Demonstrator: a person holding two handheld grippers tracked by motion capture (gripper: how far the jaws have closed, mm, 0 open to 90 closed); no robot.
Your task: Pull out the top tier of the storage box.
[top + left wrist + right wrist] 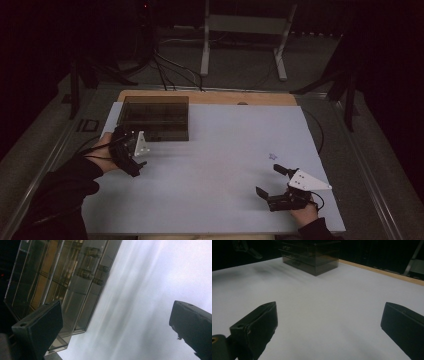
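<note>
Dim surroundings ringed a white table (220, 165) in the high view, where a smoky box (155, 118) sat at upper left; the left gripper (134, 161) hovered just below it, empty, and the right gripper (272, 181) lay at lower right, jaws apart. From the left gripper view, the box (62, 277) filled the upper left, wide jaws holding nothing. From the right gripper view, the box (312, 255) stood at top centre, well beyond open, empty jaws.
</note>
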